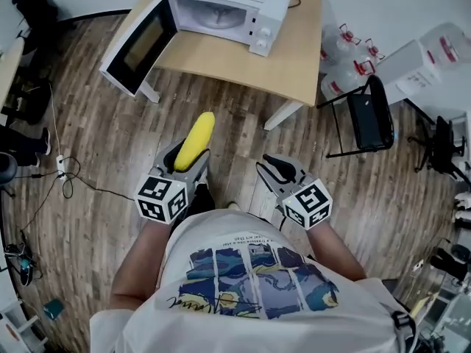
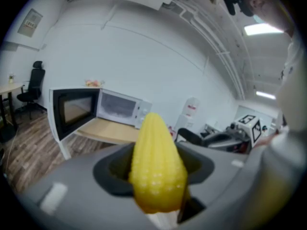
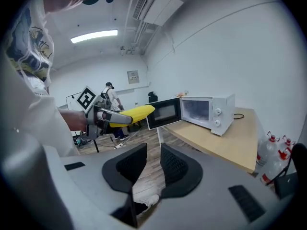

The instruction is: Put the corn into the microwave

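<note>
Corn (image 1: 195, 140) sits clenched in the left tool (image 1: 185, 162), tip pointing forward over the wooden floor (image 1: 96, 138). The right tool (image 1: 278, 169) beside it holds nothing, jaws slightly apart. Ahead, the microwave (image 1: 228, 6) stands on the worktop (image 1: 294, 61) with its door (image 1: 140, 46) open.

Your left gripper (image 1: 189, 159), held ahead of your body and tilted slightly down, grips the corn (image 1: 197, 138). Your right gripper (image 1: 277, 166), beside it, has jaws slightly apart, empty.

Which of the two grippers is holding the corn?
The left gripper: the yellow corn is clamped between its jaws, tip pointing forward. The right gripper has nothing between its jaws, which stand slightly apart.
</note>
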`<state>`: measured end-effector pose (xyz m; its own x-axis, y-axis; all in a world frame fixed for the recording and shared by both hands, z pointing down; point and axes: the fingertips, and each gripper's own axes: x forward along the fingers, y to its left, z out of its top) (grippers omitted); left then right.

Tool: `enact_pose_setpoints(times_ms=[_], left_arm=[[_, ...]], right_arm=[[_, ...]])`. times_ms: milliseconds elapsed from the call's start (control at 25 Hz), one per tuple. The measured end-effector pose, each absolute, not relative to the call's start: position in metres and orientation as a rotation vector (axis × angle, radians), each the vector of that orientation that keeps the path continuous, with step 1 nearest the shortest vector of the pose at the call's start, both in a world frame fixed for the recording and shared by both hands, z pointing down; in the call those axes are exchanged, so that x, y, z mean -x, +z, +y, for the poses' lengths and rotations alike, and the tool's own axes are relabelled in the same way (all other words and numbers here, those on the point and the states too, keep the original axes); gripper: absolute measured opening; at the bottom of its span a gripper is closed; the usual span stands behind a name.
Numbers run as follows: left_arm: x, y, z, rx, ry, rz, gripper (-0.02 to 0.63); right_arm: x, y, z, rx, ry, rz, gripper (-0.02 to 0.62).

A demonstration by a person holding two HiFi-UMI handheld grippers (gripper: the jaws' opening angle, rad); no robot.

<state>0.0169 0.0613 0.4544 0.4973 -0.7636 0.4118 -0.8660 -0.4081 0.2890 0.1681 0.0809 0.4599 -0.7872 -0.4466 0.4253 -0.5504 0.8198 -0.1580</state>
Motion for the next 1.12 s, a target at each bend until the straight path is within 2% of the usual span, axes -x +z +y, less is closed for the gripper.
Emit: enact_pose_setpoints(times_ms=[440,600,1120], left_arm=[[0.04,0.456,-0.101,-2.375,0.337,-1.261,0.25],[0.054,0.467,-0.147,-2.377,0.35,-1.251,0.25],[0.052,0.512,-0.312,-2.249,0.398,-1.433,0.25]], right_arm=[[-0.112,0.446,-0.01,-0.982,0.434,-2.513,0.049],[-0.1,0.44,-0.03,-1.074,0.637,-2.539,0.044],[-0.137,0.435,-0.137,-1.03,0.56,-2.528,0.043]])
